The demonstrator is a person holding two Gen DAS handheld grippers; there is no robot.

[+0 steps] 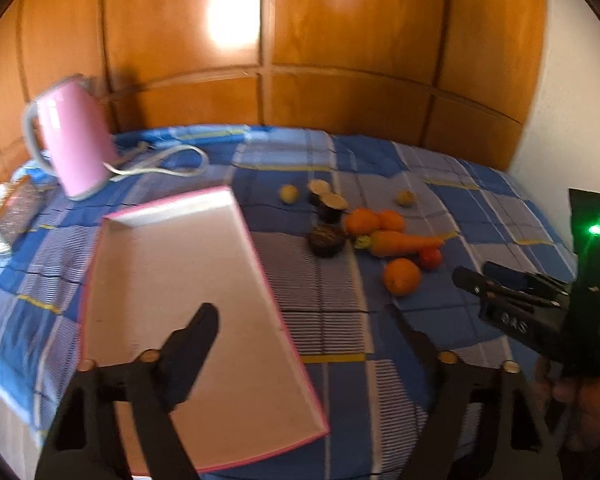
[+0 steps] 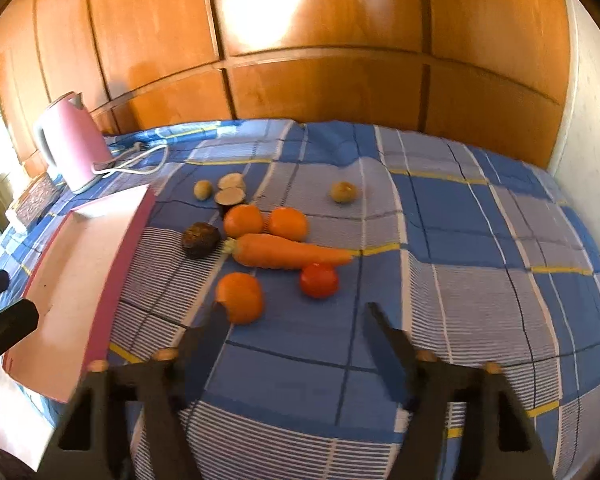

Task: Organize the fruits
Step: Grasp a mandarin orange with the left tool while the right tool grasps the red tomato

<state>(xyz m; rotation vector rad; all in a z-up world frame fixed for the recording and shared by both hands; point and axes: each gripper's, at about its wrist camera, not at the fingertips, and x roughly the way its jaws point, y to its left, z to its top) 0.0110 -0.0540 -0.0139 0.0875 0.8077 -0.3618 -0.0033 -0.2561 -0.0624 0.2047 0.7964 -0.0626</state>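
One shallow white tray (image 1: 188, 300) with a pink rim lay on the checked blue bedcover (image 2: 480, 240), and nothing sat inside it. All the produce lay loose on the cover just right of the tray: three oranges (image 2: 240, 298), a carrot (image 2: 288, 254) touching two of them, a red tomato (image 2: 319, 280) just beside the carrot's tip, a dark wrinkled fruit (image 2: 200, 239) nearest the tray's edge, two small yellowish fruits (image 2: 343, 192), and what looked like two halves of a cut fruit (image 2: 231, 196) behind the oranges. A pink kettle (image 1: 70, 140) stood at the far left corner with its white cord (image 1: 168, 160) trailing behind the tray.

The left gripper (image 1: 304, 320) hung over the tray's near right edge, its jaws apart and gripping nothing. The right gripper (image 2: 294, 320) hovered low in front of the nearest orange, jaws parted and empty, its left fingertip overlapping that orange in view; contact was unclear. Right of the fruit the cover ran wide and bare toward the white wall (image 1: 572, 100); wood panelling (image 2: 320, 60) closed off the back.
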